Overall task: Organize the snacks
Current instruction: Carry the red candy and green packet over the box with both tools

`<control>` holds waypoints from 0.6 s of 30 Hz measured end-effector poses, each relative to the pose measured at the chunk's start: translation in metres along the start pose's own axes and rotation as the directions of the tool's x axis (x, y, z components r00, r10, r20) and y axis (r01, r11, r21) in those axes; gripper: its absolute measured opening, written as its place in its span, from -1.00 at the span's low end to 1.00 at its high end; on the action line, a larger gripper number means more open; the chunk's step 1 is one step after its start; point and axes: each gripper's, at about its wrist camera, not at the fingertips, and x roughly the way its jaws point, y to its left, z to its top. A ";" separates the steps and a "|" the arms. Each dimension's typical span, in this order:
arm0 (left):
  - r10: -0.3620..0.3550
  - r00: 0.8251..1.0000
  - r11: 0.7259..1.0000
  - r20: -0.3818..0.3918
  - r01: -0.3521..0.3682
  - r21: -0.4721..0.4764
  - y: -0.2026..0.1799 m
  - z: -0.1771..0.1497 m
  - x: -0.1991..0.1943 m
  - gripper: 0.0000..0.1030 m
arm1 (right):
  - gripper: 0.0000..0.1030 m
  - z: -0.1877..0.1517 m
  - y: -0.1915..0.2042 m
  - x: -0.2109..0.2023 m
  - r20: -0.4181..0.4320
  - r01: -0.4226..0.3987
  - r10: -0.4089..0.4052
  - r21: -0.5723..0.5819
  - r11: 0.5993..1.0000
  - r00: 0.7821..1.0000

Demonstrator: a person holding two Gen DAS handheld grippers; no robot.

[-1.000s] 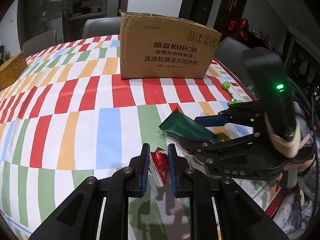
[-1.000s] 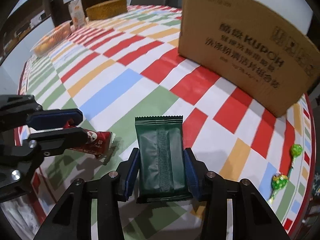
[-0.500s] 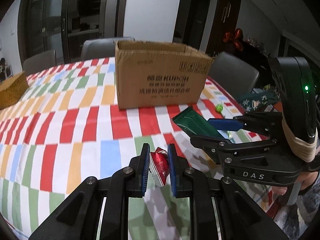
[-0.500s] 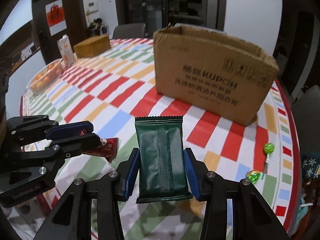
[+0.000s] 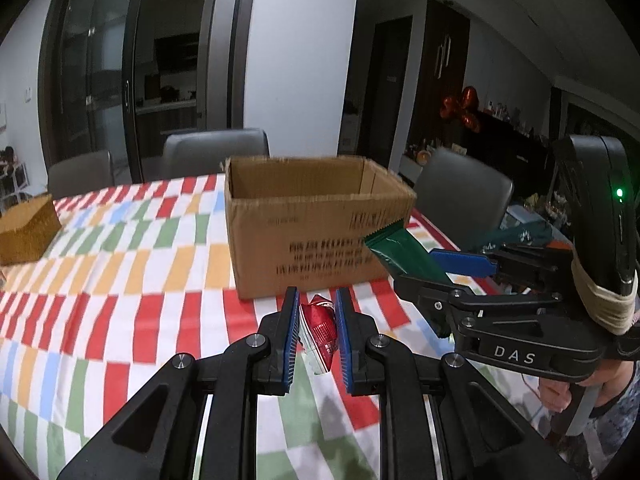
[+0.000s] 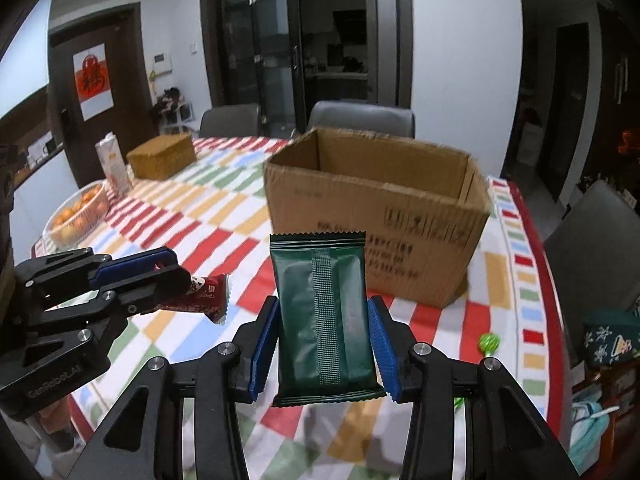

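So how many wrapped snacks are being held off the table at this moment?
2. The red foil-wrapped snack bar is clamped in the left gripper; the dark green flat snack packet is clamped in the right gripper. Both face the open cardboard box, whose inside is hidden.

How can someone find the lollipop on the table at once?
Start at the open cardboard box on the checked tablecloth. Look toward the table's right edge, nearer the camera. The lollipop lies flat there, bright green, the only loose snack not held in jaws.
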 end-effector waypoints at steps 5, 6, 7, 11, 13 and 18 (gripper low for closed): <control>0.000 0.999 1.000 0.038 0.000 0.004 0.000 0.022 0.002 -0.63 | -0.12 0.016 -0.009 -0.006 0.041 0.012 -0.013 0.024 1.000 0.999; 0.001 0.999 1.000 0.044 -0.001 0.004 0.000 0.026 0.003 -0.63 | -0.12 0.019 -0.011 -0.008 0.050 0.017 -0.018 0.029 0.999 0.999; 0.001 0.999 1.000 0.050 -0.002 0.005 0.001 0.030 0.004 -0.63 | -0.12 0.022 -0.013 -0.009 0.057 0.018 -0.020 0.031 0.999 0.998; 0.003 0.997 1.000 0.080 -0.005 0.017 0.001 0.049 0.005 -0.63 | -0.12 0.036 -0.020 -0.011 0.086 0.034 -0.037 0.039 0.999 0.996; 0.008 0.995 1.000 0.096 -0.011 0.027 0.001 0.057 0.005 -0.63 | -0.12 0.044 -0.024 -0.012 0.101 0.039 -0.044 0.046 0.998 0.994; 0.012 0.991 0.999 0.134 -0.019 0.051 0.001 0.082 0.010 -0.63 | -0.12 0.062 -0.034 -0.012 0.126 0.052 -0.058 0.056 0.997 0.990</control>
